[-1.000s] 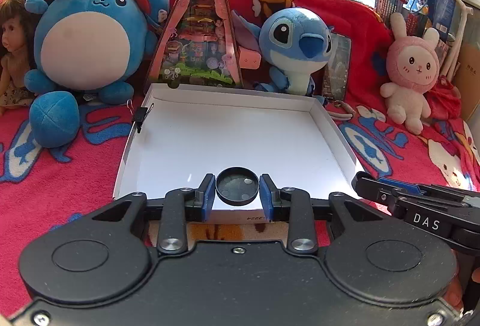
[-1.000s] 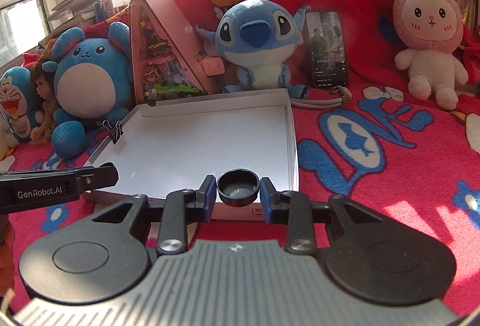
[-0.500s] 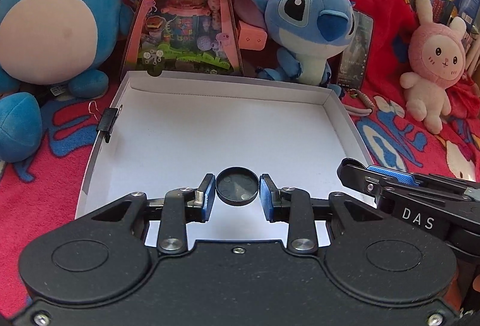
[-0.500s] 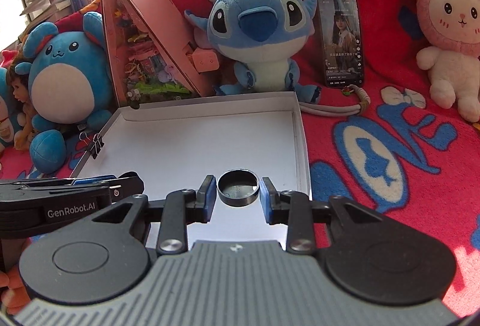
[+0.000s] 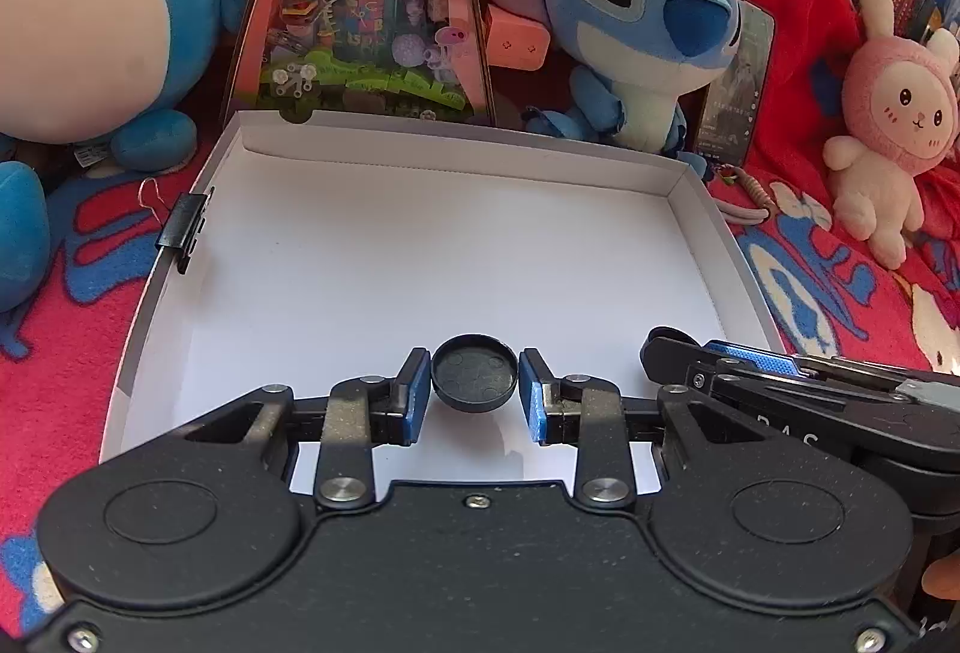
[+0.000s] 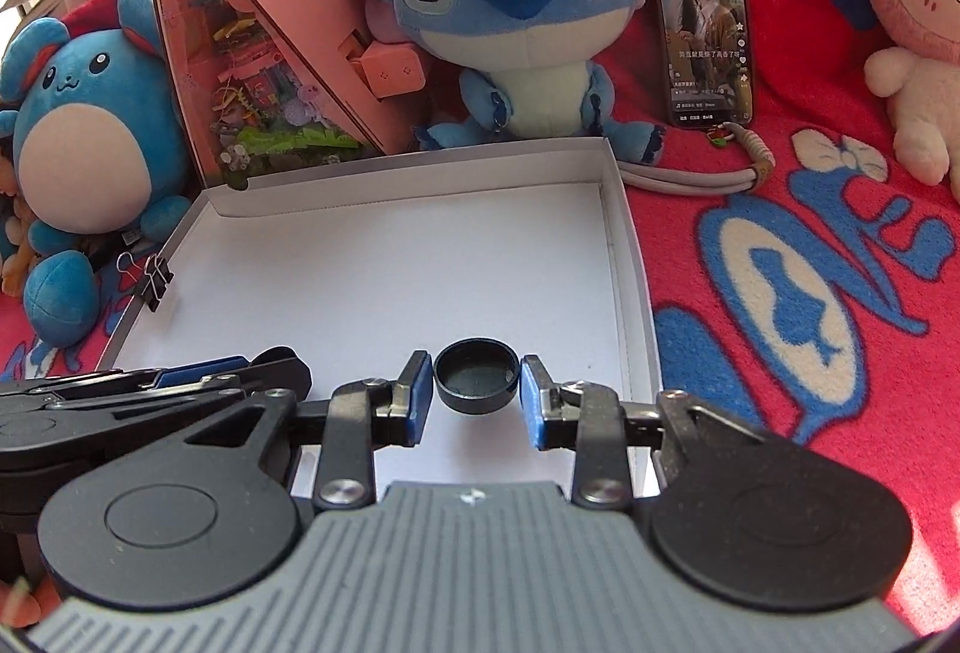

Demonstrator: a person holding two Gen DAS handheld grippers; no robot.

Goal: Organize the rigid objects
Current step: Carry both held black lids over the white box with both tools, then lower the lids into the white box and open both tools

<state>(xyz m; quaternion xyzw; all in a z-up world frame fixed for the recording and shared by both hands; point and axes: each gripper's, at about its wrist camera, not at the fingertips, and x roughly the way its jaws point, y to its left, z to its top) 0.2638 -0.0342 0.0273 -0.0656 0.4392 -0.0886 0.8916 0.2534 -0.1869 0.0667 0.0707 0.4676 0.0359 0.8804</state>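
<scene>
A shallow white cardboard box (image 5: pixel 456 155) (image 6: pixel 624 239) lies open on a red blanket. My left gripper (image 5: pixel 474 382) is shut on a flat black round cap (image 5: pixel 474 378), held over the box's near part. My right gripper (image 6: pixel 476 382) is shut on a small black round cup-like lid (image 6: pixel 476 376), hollow side up, also over the near part of the box. The right gripper's arm shows at the right edge of the left wrist view, and the left gripper's arm at the left edge of the right wrist view.
A black binder clip (image 5: pixel 186 230) (image 6: pixel 155 275) grips the box's left wall. Behind the box stand a pink triangular toy house (image 5: pixel 366 11), a blue plush (image 6: pixel 516 11), a round blue plush (image 5: pixel 84 23), a phone (image 6: pixel 702 23) and a pink rabbit plush (image 5: pixel 888 131).
Both grippers have moved forward and lower over the white box, each still holding its black round piece. The box and the toys behind it now look larger and closer.
</scene>
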